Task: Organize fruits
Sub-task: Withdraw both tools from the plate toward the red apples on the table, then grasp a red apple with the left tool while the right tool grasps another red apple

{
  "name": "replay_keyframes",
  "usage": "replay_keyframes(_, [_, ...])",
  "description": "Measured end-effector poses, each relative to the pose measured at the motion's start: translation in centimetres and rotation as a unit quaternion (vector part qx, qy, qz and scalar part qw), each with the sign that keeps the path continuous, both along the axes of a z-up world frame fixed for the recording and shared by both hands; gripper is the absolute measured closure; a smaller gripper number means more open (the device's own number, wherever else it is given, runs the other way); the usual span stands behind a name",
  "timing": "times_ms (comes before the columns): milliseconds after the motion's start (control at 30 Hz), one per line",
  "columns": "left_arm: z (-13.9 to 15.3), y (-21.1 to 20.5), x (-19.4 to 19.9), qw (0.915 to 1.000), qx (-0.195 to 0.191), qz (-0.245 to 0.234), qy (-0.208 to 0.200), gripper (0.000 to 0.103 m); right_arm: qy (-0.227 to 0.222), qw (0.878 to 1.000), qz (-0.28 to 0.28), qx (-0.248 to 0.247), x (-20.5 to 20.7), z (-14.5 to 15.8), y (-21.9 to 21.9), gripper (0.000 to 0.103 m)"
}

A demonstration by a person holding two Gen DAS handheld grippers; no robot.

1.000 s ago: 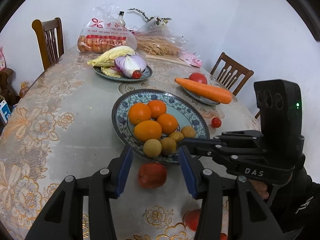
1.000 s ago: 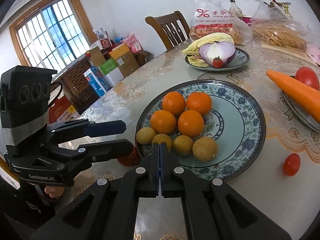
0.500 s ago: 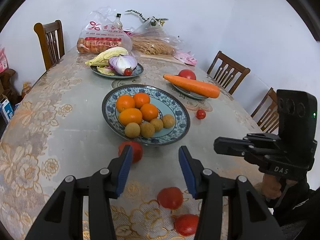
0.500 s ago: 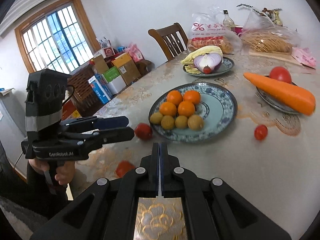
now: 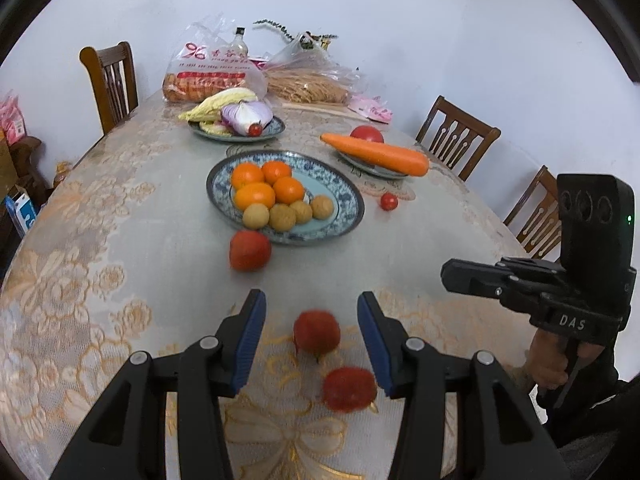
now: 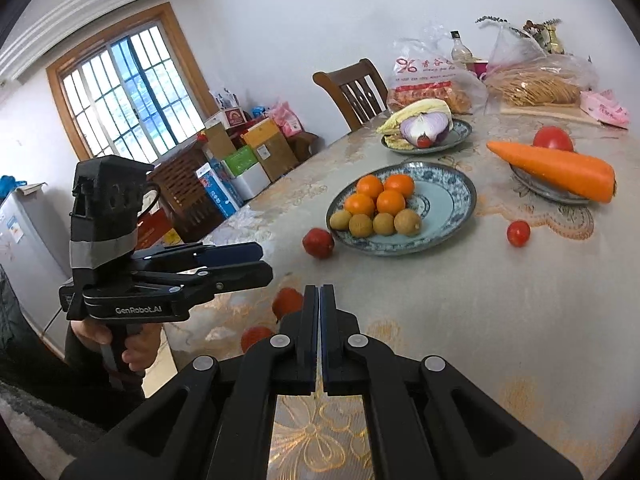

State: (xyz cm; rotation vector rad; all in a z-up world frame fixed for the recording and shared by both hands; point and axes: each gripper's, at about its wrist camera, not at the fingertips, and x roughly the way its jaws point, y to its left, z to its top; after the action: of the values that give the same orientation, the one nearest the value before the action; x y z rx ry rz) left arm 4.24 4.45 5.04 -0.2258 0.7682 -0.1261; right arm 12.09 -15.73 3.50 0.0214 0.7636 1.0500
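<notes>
The left claw point(image 5: 311, 330) is spread wide above the tabletop point(image 5: 120, 240), and it holds nothing. One red fruit point(image 5: 316, 331) lies on the cloth between its two blue pads point(image 5: 250, 338), without touching them. A second red fruit point(image 5: 349, 388) lies a little nearer to the camera, just beside the right pad. The right claw point(image 6: 319, 300) is pressed together, with only a thin slit between its pads, and nothing is pinched in it. It hangs over the near edge of the tabletop.

The landmark is the blue patterned plate point(image 5: 340, 196) in the middle of the tabletop. On it lie four oranges point(image 5: 254, 196) and, in front of them, four small brown round fruits point(image 5: 282, 217) in a row. A third red fruit point(image 5: 250, 250) rests against the near rim of this plate. To the right of the plate a cherry tomato point(image 5: 389, 201) lies alone on the cloth. Beyond it, right of the plate, a carrot point(image 5: 376, 154) lies across a smaller dish together with a big tomato point(image 5: 367, 133). Behind the plate, another dish point(image 5: 276, 126) carries cabbage, a cut purple onion and one cherry tomato.
</notes>
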Motion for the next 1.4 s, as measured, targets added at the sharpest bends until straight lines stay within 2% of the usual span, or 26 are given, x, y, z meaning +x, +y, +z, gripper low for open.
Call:
replay_keyframes(167, [-0.9, -0.1, -1.4, 0.9999, -0.005, 0.006, 0.014, 0.053, -0.001, 1.0, -0.011, -0.016, -0.7, -0.6, -0.4, 0.101])
replay_keyframes(433, [-1.4, -0.2, -3.1, 0.9997, -0.02, 0.005, 0.012, 0.053, -0.013, 1.0, -0.015, -0.019, -1.5, -1.0, -0.4, 0.1])
replay_keyframes(600, [-1.5, -2.5, -3.4, 0.9996, 0.003, -0.016, 0.023, 0.043, -0.005, 1.0, -0.003, -0.012, -1.6, -1.0, 0.0, 0.1])
replay_keyframes(733, [-2.2, -3.5, -3.1, 0.9989, 0.035, -0.016, 0.026, 0.041, -0.016, 1.0, 0.01, -0.016, -1.7, -1.3, 0.4, 0.1])
replay_keyframes(867, [-3.5, -3.4, -2.5, 0.9987, 0.022, -0.016, 0.042, 0.042, 0.006, 1.0, 0.01, -0.024, -0.9, -2.4, 0.7, 0.099])
replay_keyframes(933, [-3.5, -3.1, -2.4, 0.9991, 0.014, -0.02, 0.034, 0.044, 0.013, 1.0, 0.011, -0.025, -0.7, -2.8, 0.6, 0.099])
replay_keyframes(1000, [-3.7, -2.5, -2.1, 0.9995, 0.002, -0.014, 0.03, 0.064, 0.017, 1.0, 0.012, -0.023, -0.5, -3.0, 0.6, 0.099])
replay_keyframes(1100, [-3.8, -2.0, -1.7, 0.9994, -0.014, -0.021, 0.024, 0.067, 0.021, 0.999, 0.013, -0.023, -0.4, -3.1, 0.5, 0.099])
replay_keyframes(1167, [-3.7, -1.9, -1.5, 0.9993, -0.011, -0.028, 0.021, 0.067, 0.024, 0.999, 0.01, -0.028, -0.4, -3.0, 0.6, 0.099])
replay_keyframes(1233, [-3.6, -1.7, -1.4, 0.9993, -0.008, -0.032, 0.017, 0.067, 0.045, 0.999, 0.013, -0.024, -0.3, -2.6, 0.9, 0.099])
replay_keyframes(1300, [-3.6, -1.1, -1.1, 0.9995, -0.005, -0.029, 0.016, 0.066, 0.055, 0.998, 0.023, -0.018, -0.4, -1.8, 1.6, 0.088])
replay_keyframes(1367, [-3.8, -0.6, -1.0, 0.9997, 0.008, -0.018, 0.013, 0.066, 0.051, 0.998, 0.033, -0.019, -0.2, -1.0, 2.6, 0.064])
replay_keyframes(1400, [-3.9, -0.4, -1.0, 0.9998, 0.01, -0.015, 0.008, 0.066, 0.056, 0.997, 0.047, -0.02, 0.3, -0.8, 3.4, 0.062])
